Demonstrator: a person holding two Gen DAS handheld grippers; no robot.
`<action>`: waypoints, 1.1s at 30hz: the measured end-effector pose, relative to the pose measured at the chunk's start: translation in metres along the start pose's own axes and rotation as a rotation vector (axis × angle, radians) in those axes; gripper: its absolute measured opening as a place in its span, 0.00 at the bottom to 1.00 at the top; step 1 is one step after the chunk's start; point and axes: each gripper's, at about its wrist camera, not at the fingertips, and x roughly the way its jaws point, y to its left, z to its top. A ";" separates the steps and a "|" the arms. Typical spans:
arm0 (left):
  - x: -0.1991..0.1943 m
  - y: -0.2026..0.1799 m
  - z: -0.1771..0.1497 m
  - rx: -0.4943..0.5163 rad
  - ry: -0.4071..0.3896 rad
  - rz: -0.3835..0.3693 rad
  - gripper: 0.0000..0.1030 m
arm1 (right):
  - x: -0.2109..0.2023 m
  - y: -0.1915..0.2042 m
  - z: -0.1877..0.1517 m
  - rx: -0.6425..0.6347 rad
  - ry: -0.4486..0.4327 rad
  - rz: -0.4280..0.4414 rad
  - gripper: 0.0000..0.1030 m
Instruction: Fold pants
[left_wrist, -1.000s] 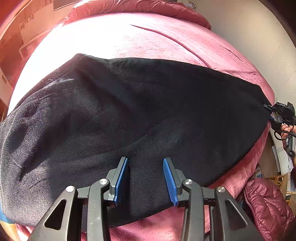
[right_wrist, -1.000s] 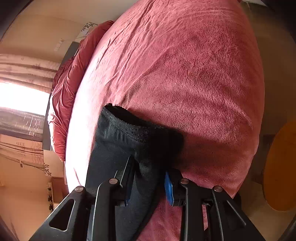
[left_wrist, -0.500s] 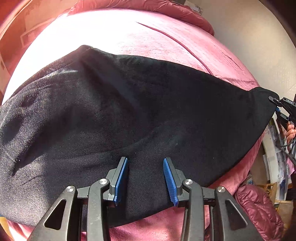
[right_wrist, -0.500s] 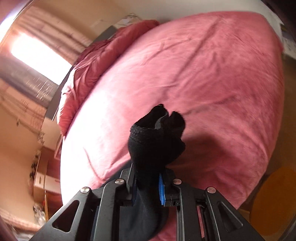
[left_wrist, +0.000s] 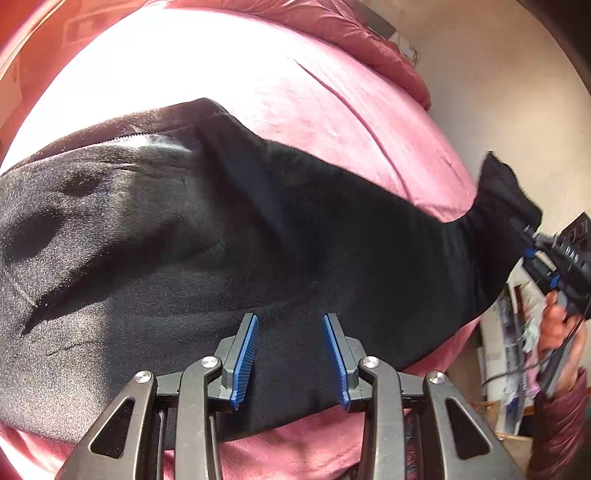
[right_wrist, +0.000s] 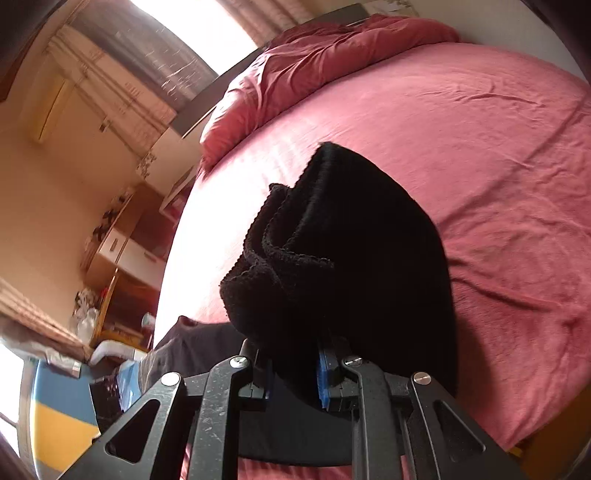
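Found the black pants (left_wrist: 280, 236) stretched lengthwise across the pink bedspread (left_wrist: 332, 110), wide end toward the left, narrow end raised off the bed at the right. Had the right gripper (right_wrist: 294, 369) pinched tight on that bunched, ribbed hem end (right_wrist: 295, 236), both layers apparently caught together. Had the left gripper (left_wrist: 289, 321) spread wide above the near edge of the fabric, gripping nothing; could not tell about contact with the cloth.

Judged the step in hand as the lengthwise fold, hem toward waist. Probably called for carrying the hem in a low, even arc over the middle, without tugging, to avoid dragging the flat part along the plush cover. Likely worth pressing the left gripper down near the intended crease as an anchor. Needed the two hem layers held level for square edges on landing. Seemed wise to loosen the pinch only with the hem resting on the wide end.
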 end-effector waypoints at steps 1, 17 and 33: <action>-0.004 0.004 0.002 -0.012 -0.008 -0.020 0.35 | 0.010 0.014 -0.005 -0.032 0.026 0.012 0.18; -0.034 0.077 0.028 -0.225 0.001 -0.242 0.45 | 0.136 0.114 -0.109 -0.402 0.343 -0.062 0.18; -0.014 0.071 0.025 -0.283 0.152 -0.241 0.58 | 0.054 0.050 -0.114 -0.268 0.312 0.017 0.50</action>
